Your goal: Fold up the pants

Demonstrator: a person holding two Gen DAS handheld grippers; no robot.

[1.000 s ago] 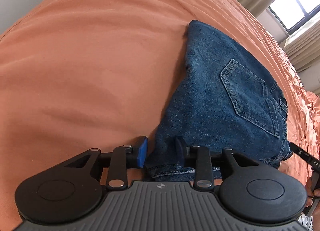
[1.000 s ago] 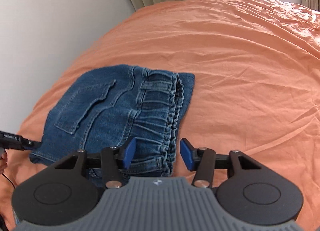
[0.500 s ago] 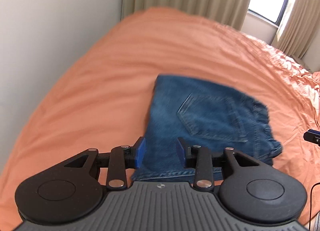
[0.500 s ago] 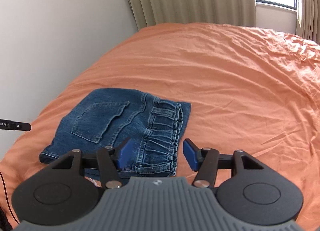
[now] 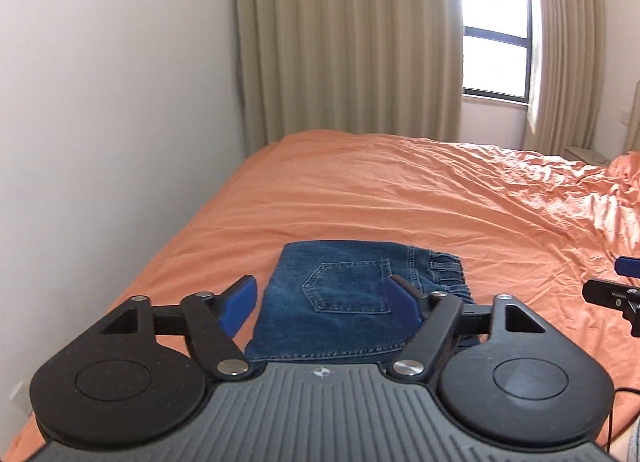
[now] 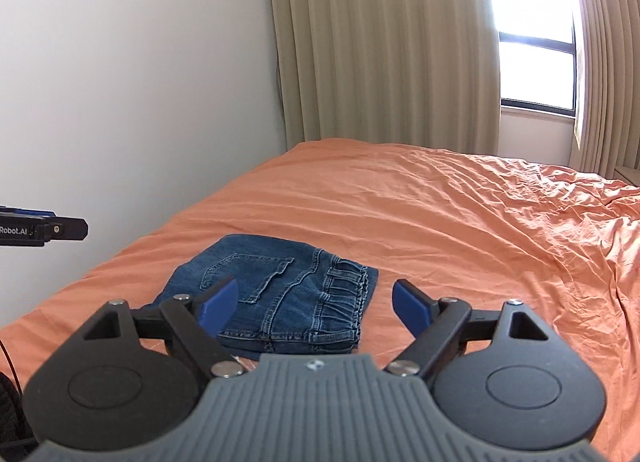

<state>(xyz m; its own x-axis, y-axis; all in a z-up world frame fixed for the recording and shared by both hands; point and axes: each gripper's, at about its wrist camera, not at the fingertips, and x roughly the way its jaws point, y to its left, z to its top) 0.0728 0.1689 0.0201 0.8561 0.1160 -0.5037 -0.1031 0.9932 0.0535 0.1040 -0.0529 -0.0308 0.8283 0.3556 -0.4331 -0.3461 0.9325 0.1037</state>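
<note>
The blue denim pants [image 5: 344,294] lie folded into a compact rectangle on the orange bed, back pocket up, elastic waistband to the right. They also show in the right wrist view [image 6: 280,294]. My left gripper [image 5: 320,294] is open and empty, raised above and behind the near edge of the pants. My right gripper [image 6: 316,302] is open and empty, raised above the pants' near right corner. Neither touches the cloth. The right gripper's tip shows at the right edge of the left view [image 5: 616,290]; the left gripper's tip shows at the left edge of the right view [image 6: 44,227].
The orange bedsheet [image 5: 400,197] spreads wide, wrinkled toward the right [image 6: 560,221]. A white wall [image 5: 100,121] borders the bed on the left. Beige curtains [image 5: 344,41] and a bright window [image 6: 536,69] stand at the far end.
Both grippers have lifted and pulled back from the pants, tilting up so the wall, curtains and window show. Both jaws have opened wider. The folded pants stay put.
</note>
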